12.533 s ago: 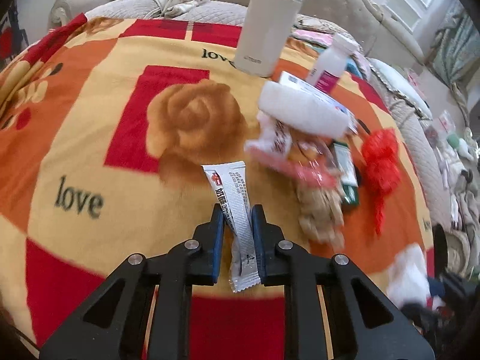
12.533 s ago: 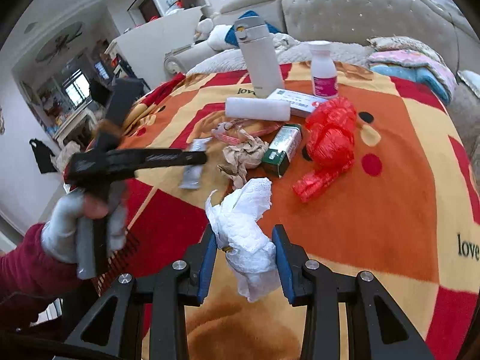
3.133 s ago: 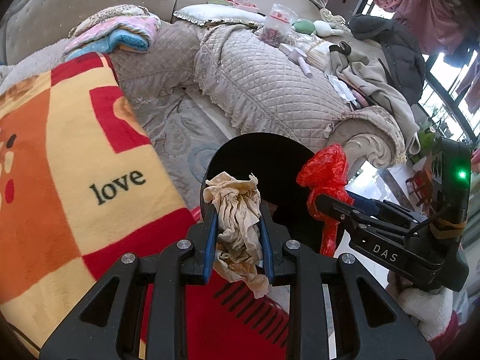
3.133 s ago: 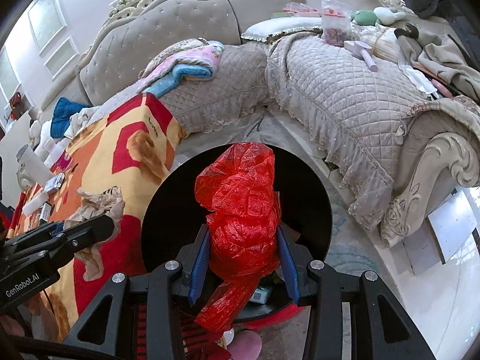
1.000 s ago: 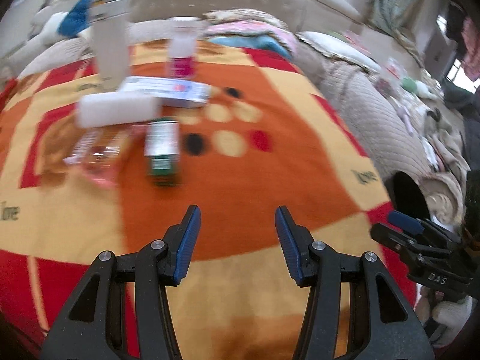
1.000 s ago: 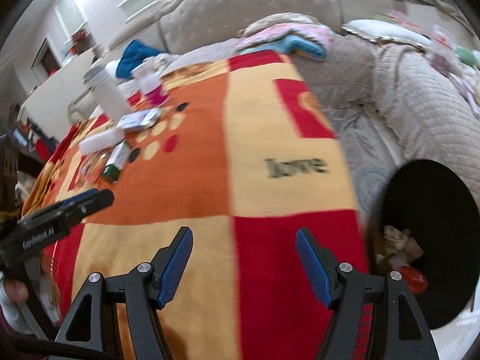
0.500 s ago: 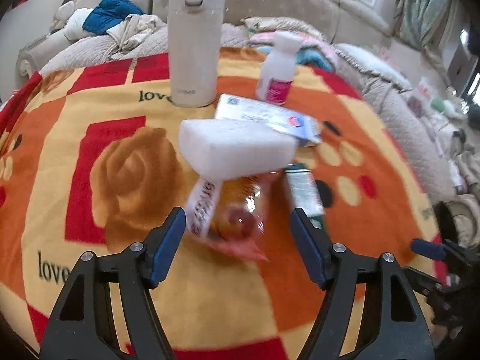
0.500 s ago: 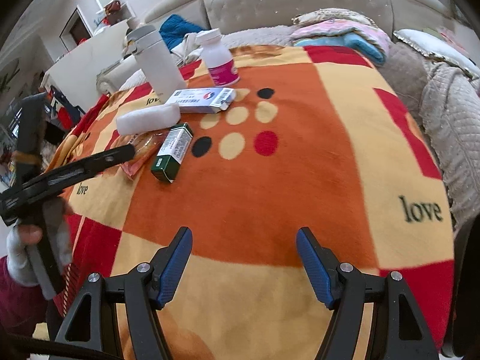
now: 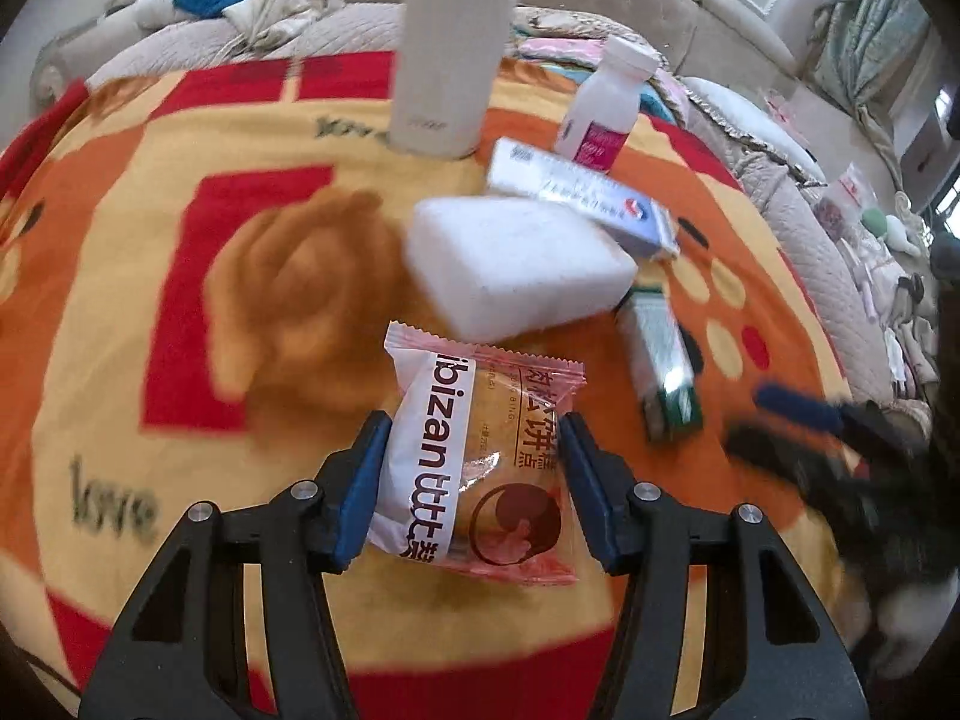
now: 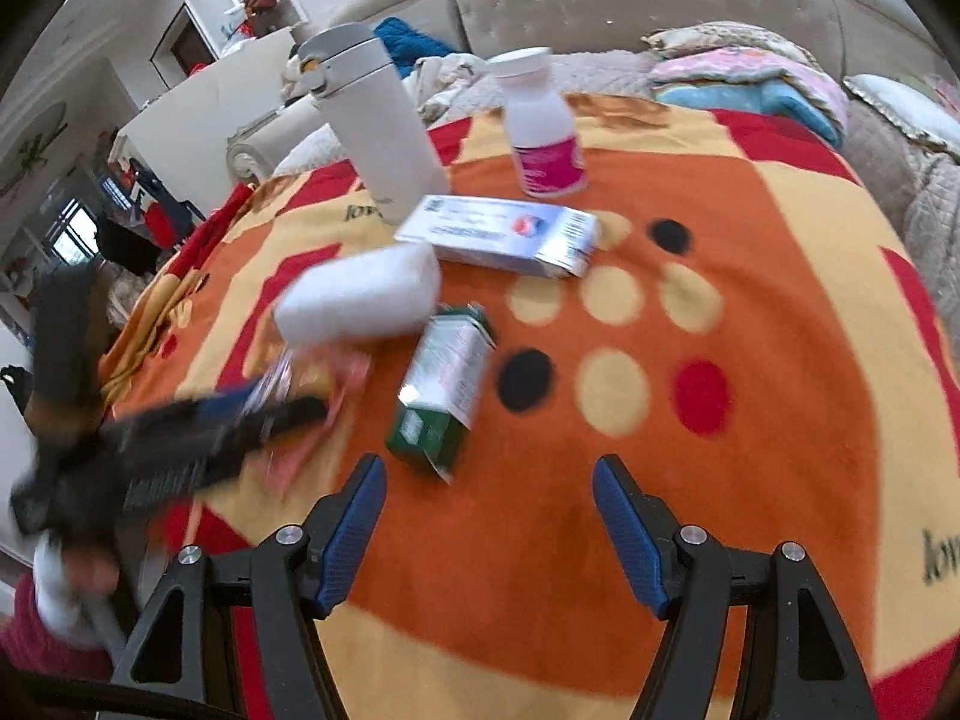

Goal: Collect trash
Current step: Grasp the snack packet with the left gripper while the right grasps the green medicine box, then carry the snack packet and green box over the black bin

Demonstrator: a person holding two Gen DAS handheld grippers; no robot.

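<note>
A pink snack wrapper (image 9: 480, 456) with a pastry inside lies on the blanket, between the blue pads of my left gripper (image 9: 471, 480). The jaws are wide open, one on each side of it; whether the pads touch it is unclear. In the right wrist view the wrapper (image 10: 312, 384) is partly hidden behind the blurred left gripper (image 10: 264, 414). My right gripper (image 10: 489, 516) is open and empty, just in front of a green and silver carton (image 10: 444, 384) lying on its side. The carton also shows in the left wrist view (image 9: 660, 360).
On the orange, red and yellow blanket (image 10: 750, 420) sit a white foam block (image 9: 516, 264), a flat blue and white box (image 9: 582, 198), a white bottle with a pink label (image 10: 543, 138) and a tall white flask (image 10: 375, 126). Sofas surround the table.
My left gripper has moved forward and down so the snack wrapper now sits between its open jaws. My right gripper has moved closer to the green carton. Both stay open.
</note>
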